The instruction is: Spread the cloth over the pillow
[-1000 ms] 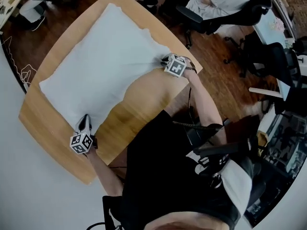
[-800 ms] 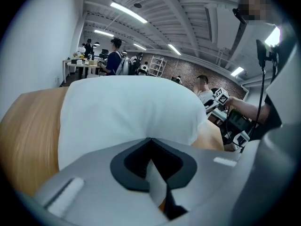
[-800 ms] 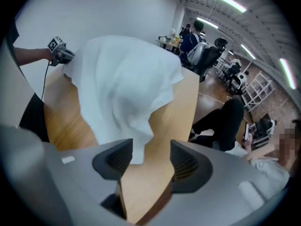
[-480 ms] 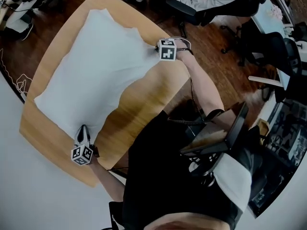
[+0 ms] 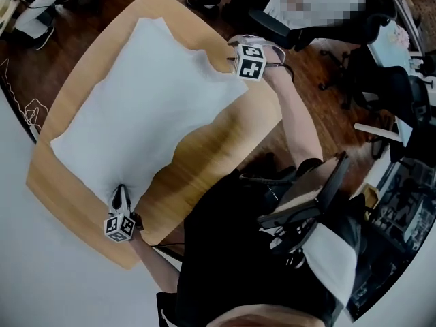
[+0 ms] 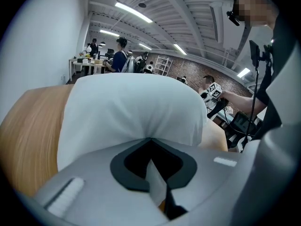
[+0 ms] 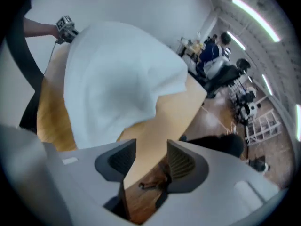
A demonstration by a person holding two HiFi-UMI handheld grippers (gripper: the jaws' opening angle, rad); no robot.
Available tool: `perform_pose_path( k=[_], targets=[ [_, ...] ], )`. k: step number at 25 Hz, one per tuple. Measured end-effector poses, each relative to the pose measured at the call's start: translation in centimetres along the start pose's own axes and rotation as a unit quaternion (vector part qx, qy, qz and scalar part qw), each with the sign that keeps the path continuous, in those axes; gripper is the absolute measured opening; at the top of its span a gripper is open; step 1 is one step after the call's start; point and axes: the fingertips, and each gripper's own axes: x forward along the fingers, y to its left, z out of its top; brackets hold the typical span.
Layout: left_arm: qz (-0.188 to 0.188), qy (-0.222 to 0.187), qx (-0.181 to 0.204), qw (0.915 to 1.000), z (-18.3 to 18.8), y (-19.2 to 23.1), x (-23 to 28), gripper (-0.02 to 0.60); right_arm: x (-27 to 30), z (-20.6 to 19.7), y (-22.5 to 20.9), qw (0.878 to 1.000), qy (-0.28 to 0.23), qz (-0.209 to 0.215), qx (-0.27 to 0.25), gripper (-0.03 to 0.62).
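**Change.** The right gripper (image 7: pixel 151 160) has just spread its jaws. Nothing stands between them; we see only the tabletop (image 5: pixel 204 155) edge and the floor (image 5: pixel 320 60) beyond. A second ago this gripper sat lower, at the white cloth (image 5: pixel 146 101); that corner now lies released, further along the right edge. The left gripper (image 6: pixel 151 147) stays pinched on the near corner.

**Meaning.** We judge the right side laid and the left corner outstanding. The pillow is hidden beneath the bulging cloth.

**Surroundings.** The tabletop is pale wood on a dark wooden floor, with an office chair (image 5: pixel 286 29) beyond it.
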Motion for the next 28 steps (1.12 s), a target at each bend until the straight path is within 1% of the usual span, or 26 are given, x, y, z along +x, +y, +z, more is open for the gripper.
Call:
perform_pose_path(
  k=[1, 2, 3, 4, 5, 6, 7, 9, 11, 12, 13, 14, 15, 16, 17, 18, 19, 20, 21, 22, 24, 27, 28],
  targets=[
    [0.002, 0.000, -0.001, 1.0000, -0.1, 0.0, 0.0, 0.003, 0.8, 3.0, -0.4, 0.999, -0.029, 0.005, -0.033, 0.206],
    [0.003, 0.001, -0.002, 1.0000, -0.2, -0.1, 0.0, 0.003, 1.9, 5.3, -0.3, 0.997, -0.043, 0.014, -0.070, 0.206],
    [0.004, 0.001, -0.003, 1.0000, -0.2, -0.1, 0.0, 0.003, 3.3, 6.8, -0.2, 0.993, -0.045, 0.024, -0.106, 0.204],
    [0.004, 0.002, -0.004, 1.0000, -0.3, -0.2, 0.0, 0.003, 4.5, 7.6, 0.2, 0.989, -0.045, 0.040, -0.133, 0.156],
    [0.004, 0.002, -0.006, 1.0000, -0.4, -0.2, 0.0, 0.003, 5.6, 7.9, 0.6, 0.986, -0.048, 0.062, -0.147, 0.003],
    [0.002, 0.002, -0.008, 1.0000, -0.4, -0.3, 0.0, 0.003, 6.3, 7.7, 0.7, 0.984, -0.052, 0.080, -0.148, 0.006],
    [0.001, 0.000, -0.010, 1.0000, -0.4, -0.3, 0.1, 0.003, 6.6, 7.4, 0.4, 0.984, -0.053, 0.088, -0.143, 0.005],
    [0.001, -0.007, -0.014, 0.9999, -0.3, -0.4, 0.3, 0.003, 6.8, 6.5, -0.5, 0.986, -0.046, 0.088, -0.137, 0.006],
    [0.004, -0.014, -0.020, 0.9997, -0.2, -0.3, 0.5, 0.003, 6.7, 5.5, -0.9, 0.987, -0.026, 0.100, -0.127, 0.014],
    [0.005, -0.017, -0.022, 0.9996, -0.2, -0.2, 0.5, 0.003, 6.5, 4.8, -1.5, 0.988, -0.010, 0.102, -0.118, 0.065],
    [0.005, -0.020, -0.024, 0.9995, -0.3, -0.1, 0.4, 0.003, 6.3, 4.1, -2.9, 0.990, 0.005, 0.092, -0.109, 0.130],
    [0.005, -0.021, -0.025, 0.9994, -0.2, 0.0, 0.3, 0.003, 5.8, 3.8, -5.2, 0.993, 0.015, 0.064, -0.098, 0.143],
    [0.005, -0.023, -0.026, 0.9994, 0.0, 0.1, 0.3, 0.003, 5.2, 4.4, -8.0, 0.996, 0.012, 0.026, -0.081, 0.143],
    [0.005, -0.025, -0.025, 0.9994, 0.2, 0.2, 0.3, 0.003, 4.5, 6.3, -10.7, 0.999, -0.015, -0.003, -0.052, 0.143],
    [0.005, -0.027, -0.025, 0.9993, 0.4, 0.3, 0.4, 0.003, 3.8, 9.3, -12.6, 0.998, -0.068, -0.009, -0.010, 0.143],
    [0.005, -0.030, -0.026, 0.9992, 0.6, 0.5, 0.5, 0.003, 3.0, 13.2, -13.6, 0.989, -0.140, 0.010, 0.042, 0.143],
    [0.007, -0.031, -0.027, 0.9991, 0.6, 0.6, 0.6, 0.003, 2.4, 17.2, -13.9, 0.972, -0.210, 0.042, 0.096, 0.143],
    [0.008, -0.032, -0.028, 0.9991, 0.6, 0.7, 0.5, 0.003, 2.4, 20.4, -13.6, 0.953, -0.259, 0.078, 0.139, 0.143],
    [0.010, -0.032, -0.030, 0.9990, 0.4, 0.9, 0.2, 0.003, 3.3, 22.3, -12.9, 0.941, -0.276, 0.108, 0.165, 0.143],
    [0.012, -0.033, -0.031, 0.9989, 0.3, 1.1, -0.1, 0.003, 4.8, 23.0, -11.8, 0.939, -0.267, 0.128, 0.177, 0.143],
    [0.017, -0.038, -0.034, 0.9986, 0.5, 1.5, -0.6, 0.003, 8.0, 22.9, -10.1, 0.942, -0.236, 0.149, 0.188, 0.143],
    [0.024, -0.053, -0.037, 0.9976, 0.5, 1.4, -0.2, 0.003, 9.2, 22.9, -10.0, 0.932, -0.245, 0.164, 0.213, 0.129],
    [0.020, -0.054, -0.037, 0.9976, 0.1, 1.1, 0.0, 0.003, 9.2, 22.3, -9.8, 0.931, -0.243, 0.163, 0.217, 0.124]
  ],
)
